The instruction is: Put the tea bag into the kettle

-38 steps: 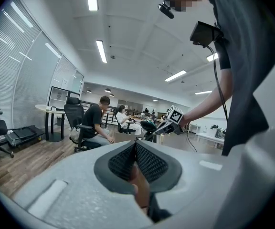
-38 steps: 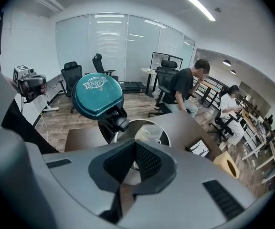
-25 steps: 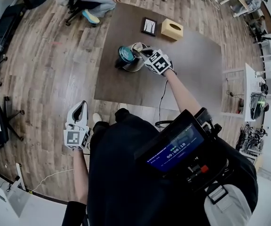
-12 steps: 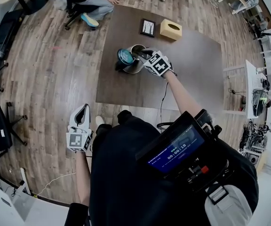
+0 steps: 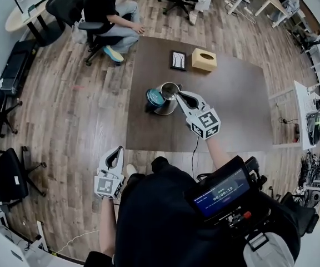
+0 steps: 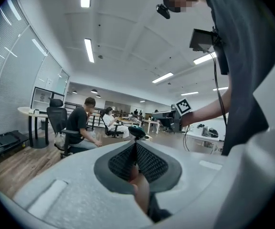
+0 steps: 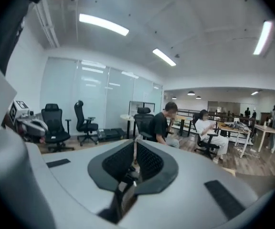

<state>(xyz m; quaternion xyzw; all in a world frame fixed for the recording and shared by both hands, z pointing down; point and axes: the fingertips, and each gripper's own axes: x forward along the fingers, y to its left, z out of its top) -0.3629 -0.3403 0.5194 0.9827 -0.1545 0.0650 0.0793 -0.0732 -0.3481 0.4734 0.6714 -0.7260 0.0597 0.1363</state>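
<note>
Right claw [image 5: 184, 97] withdrawn; steel kettle [image 5: 166, 101] open (teal lid [image 5: 155, 97] beside).

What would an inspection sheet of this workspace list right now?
Surface: dark brown table, mostly bare.
Job's things: metal kettle, open; teal lid at its side; tea bag not seen.
Clutter: tissue box; small framed picture.
Grippers: right gripper shut, beside the kettle; left gripper shut, over the floor beside the table.
Cables: thin cable hanging under the right arm.
Surroundings: wood floor, office chairs, seated person.
</note>
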